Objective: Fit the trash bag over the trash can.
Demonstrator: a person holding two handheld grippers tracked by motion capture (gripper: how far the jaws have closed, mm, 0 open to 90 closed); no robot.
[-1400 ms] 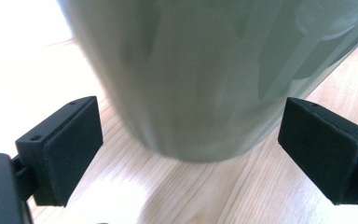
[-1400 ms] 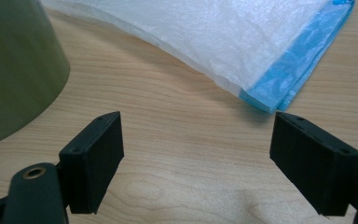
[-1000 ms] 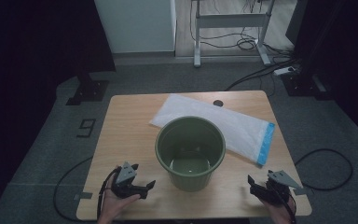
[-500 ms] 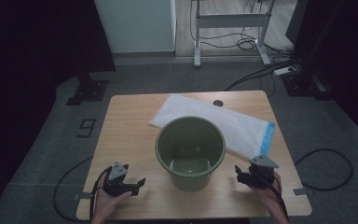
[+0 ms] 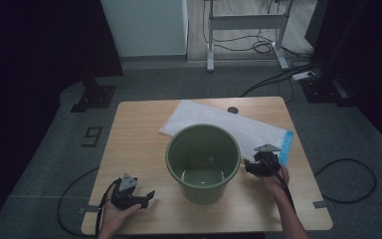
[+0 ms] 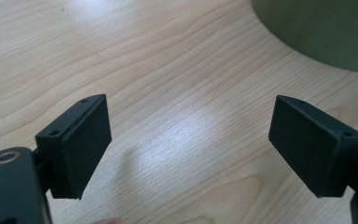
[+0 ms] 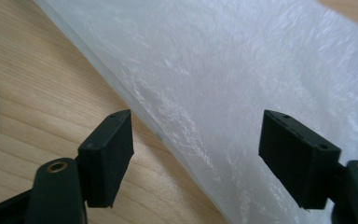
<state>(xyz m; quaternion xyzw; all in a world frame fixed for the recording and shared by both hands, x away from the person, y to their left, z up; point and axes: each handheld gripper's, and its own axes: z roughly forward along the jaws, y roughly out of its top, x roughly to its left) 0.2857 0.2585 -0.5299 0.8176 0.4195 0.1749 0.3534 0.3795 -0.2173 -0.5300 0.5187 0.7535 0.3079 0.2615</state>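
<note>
A dark green bucket [image 5: 203, 162] stands upright and empty in the middle of the wooden table [image 5: 134, 129]. Behind it lies a flat white plastic bag [image 5: 219, 124] with a blue end strip [image 5: 286, 147]. My left gripper [image 5: 148, 195] rests near the front left edge, pointing at the bucket [image 6: 321, 32]. It [image 6: 189, 135] is open over bare wood, its jaws having just closed a little. My right gripper [image 5: 247, 167] sits just right of the bucket. It [image 7: 196, 149] is open above the bag's [image 7: 242, 70] near edge, jaws having just narrowed, not pressing on anything.
A small dark round grommet [image 5: 233, 110] sits at the table's back edge. On the grey floor are a black stand base [image 5: 93, 97], a white desk frame [image 5: 246, 30] and cables [image 5: 348, 174]. Bare wood lies left of the bucket.
My right gripper has moved from the front right corner inward to the bag's edge beside the bucket. My left gripper has shifted slightly to the left and lower.
</note>
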